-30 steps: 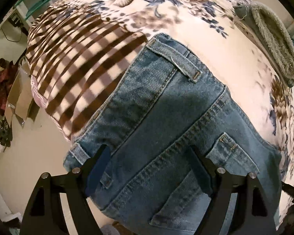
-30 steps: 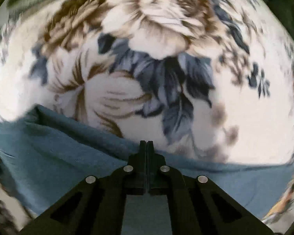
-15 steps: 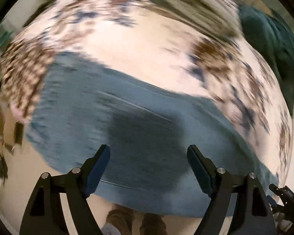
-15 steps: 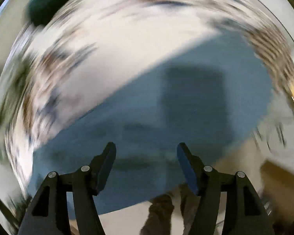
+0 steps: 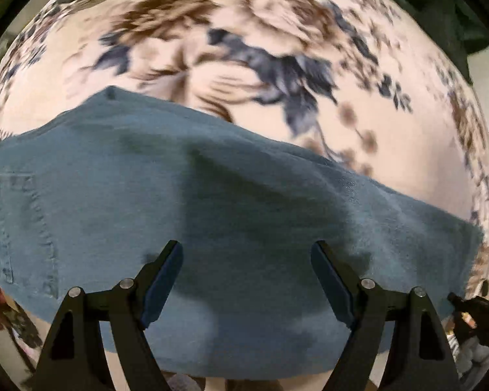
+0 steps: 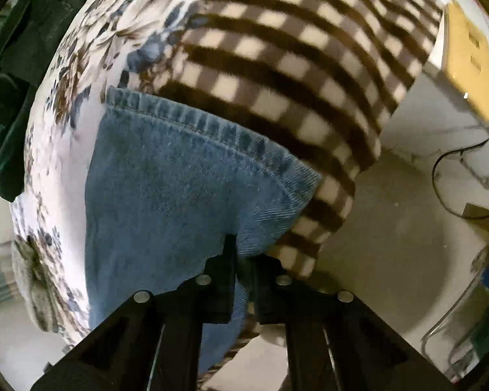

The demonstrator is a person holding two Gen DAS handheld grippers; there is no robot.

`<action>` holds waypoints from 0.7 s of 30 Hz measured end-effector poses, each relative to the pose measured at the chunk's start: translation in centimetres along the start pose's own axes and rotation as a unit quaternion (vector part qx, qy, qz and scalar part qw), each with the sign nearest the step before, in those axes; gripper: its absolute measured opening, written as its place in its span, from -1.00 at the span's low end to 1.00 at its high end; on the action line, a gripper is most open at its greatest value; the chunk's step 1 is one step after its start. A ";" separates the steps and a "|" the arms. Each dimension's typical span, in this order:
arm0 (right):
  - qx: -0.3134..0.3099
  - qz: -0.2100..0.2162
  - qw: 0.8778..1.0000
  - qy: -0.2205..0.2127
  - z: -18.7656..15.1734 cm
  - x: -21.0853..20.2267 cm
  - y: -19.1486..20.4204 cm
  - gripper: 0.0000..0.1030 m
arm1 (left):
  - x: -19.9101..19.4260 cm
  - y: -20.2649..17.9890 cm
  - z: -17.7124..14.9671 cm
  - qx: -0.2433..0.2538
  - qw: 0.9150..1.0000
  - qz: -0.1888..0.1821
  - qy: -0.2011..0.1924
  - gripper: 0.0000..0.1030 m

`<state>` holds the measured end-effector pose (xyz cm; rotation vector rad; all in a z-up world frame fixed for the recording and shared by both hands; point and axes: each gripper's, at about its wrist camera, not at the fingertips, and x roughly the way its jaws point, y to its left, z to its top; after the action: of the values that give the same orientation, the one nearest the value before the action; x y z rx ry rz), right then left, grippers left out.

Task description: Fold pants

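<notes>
Right wrist: right hand-held gripper (image 6: 243,260) just closed, pinching jeans (image 6: 179,179) hem; left hand-held gripper (image 5: 246,280) spread.

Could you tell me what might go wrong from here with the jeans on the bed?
The right claw pinches only a thin edge of the jeans by the hem, so the denim may slip free. The left claw is open above the jeans, holding nothing, so a pull could drag them along the floral bedspread.

The left gripper (image 5: 246,280) is matte black, its angular arms bearing silver screw heads and dark blue pads (image 5: 161,288) inside. The right gripper (image 6: 243,254) has identical black arms and screws.
</notes>
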<state>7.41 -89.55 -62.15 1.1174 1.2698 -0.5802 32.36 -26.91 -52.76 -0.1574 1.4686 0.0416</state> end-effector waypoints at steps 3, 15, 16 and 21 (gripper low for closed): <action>-0.012 0.013 1.000 0.013 -0.3 0.2 0.3 -0.83 | 2.5 -0.6 0.5 0.005 0.999 0.027 0.020 0.55; 0.009 0.170 0.985 0.026 0.7 1.0 -2.5 0.14 | 0.8 -0.9 0.1 -0.017 1.000 0.003 0.021 0.55; 0.003 0.178 0.984 0.012 0.5 0.6 -2.3 0.14 | 1.1 -1.2 0.0 -0.012 1.000 0.004 0.025 0.55; -0.021 0.196 0.980 0.001 0.1 1.5 -1.4 0.14 | 3.3 -1.4 -0.8 0.003 0.999 0.020 0.039 0.61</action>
<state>6.64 -89.90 -64.05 1.2906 1.0206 -0.2554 32.08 -28.63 -55.96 -0.1253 1.5503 0.0641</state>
